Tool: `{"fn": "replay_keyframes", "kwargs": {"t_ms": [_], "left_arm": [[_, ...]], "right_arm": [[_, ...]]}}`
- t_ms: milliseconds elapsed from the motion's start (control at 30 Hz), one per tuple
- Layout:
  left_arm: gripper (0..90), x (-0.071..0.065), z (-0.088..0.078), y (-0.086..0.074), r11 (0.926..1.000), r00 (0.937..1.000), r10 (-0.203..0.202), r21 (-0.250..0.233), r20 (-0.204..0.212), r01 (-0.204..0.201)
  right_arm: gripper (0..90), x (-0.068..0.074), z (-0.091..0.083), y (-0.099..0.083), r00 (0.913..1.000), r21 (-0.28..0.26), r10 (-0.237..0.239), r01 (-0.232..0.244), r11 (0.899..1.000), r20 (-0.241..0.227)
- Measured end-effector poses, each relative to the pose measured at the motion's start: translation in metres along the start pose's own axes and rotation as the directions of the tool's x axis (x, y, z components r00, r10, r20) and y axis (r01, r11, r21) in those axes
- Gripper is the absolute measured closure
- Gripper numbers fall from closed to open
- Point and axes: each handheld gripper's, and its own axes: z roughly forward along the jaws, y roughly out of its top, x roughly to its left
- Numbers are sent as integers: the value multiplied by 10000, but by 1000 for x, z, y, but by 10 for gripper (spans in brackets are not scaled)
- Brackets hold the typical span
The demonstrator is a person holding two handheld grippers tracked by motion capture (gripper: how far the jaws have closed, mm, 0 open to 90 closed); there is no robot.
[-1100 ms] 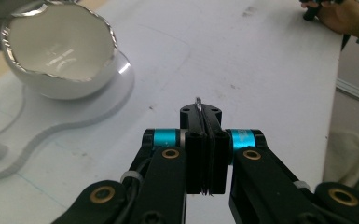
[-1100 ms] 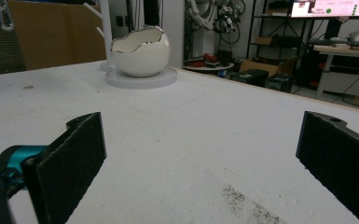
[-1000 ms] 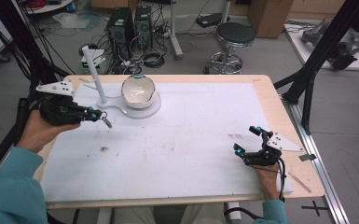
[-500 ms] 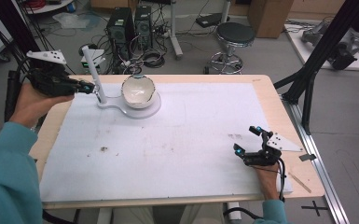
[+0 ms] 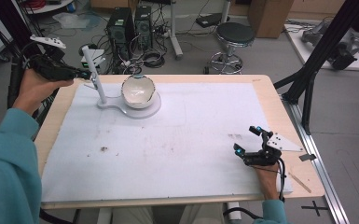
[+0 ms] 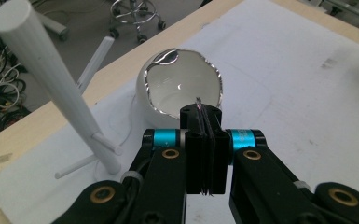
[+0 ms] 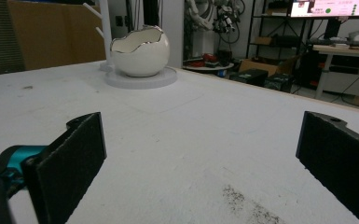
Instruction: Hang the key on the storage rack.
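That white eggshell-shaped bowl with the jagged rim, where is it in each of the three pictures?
High view: the bowl sits upper left of centre, on a round white base.
Left gripper view: centre, just beyond the shut fingers.
Right gripper view: upper left, far across the table.
Shared landmark: the white peg stand rising beside the bowl.

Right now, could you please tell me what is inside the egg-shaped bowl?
The egg-shaped bowl looks empty: glossy white inner wall, nothing lying there. Its lowest part is hidden behind the left gripper, whose shut jaws pinch something thin.
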Motion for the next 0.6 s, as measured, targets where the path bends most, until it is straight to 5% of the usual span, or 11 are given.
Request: {"fn": "replay_keyframes", "kwargs": {"t_ms": [600], "left_arm": [[883,26,28,-7,9944,9985,-515,918,-168,528]], "right_arm": [[7,0,0,0,10000,-4,-11,11,10000,7]]}}
